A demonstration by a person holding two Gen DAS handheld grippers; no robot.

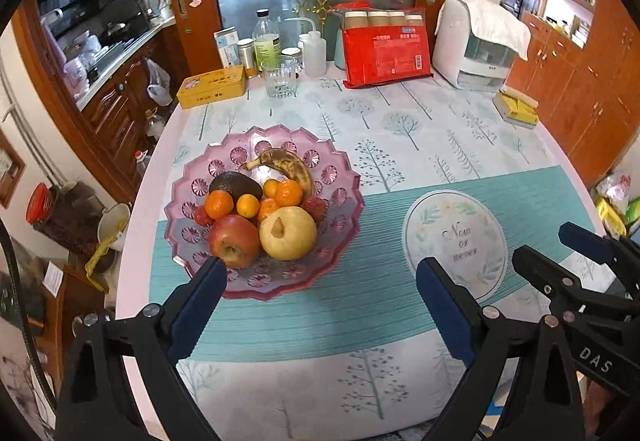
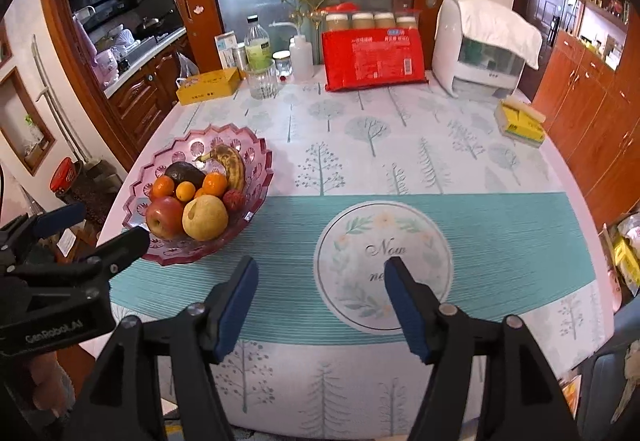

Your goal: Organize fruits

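A pink glass bowl (image 1: 188,177) stands on the left of the table and holds all the fruit in sight. A red apple (image 1: 234,241) and a yellow pear (image 1: 288,233) lie at its front. Behind them are oranges (image 1: 219,204), an avocado (image 1: 236,185) and a spotted banana (image 1: 292,165). My left gripper (image 1: 322,269) hovers open above the table's near edge, in front of the bowl, holding nothing. My right gripper (image 2: 322,263) is open and empty too, over the round emblem (image 2: 382,265) on the cloth. In the right wrist view the bowl (image 2: 256,157) is at the left, with the left gripper (image 2: 108,223) below it.
Along the table's back edge stand a yellow tin (image 1: 212,87), a drinking glass (image 1: 280,77), bottles (image 1: 266,41), a red package (image 1: 386,49) and a white appliance (image 1: 476,45). A yellow packet (image 1: 516,107) lies at the right edge. Wooden cabinets flank the table.
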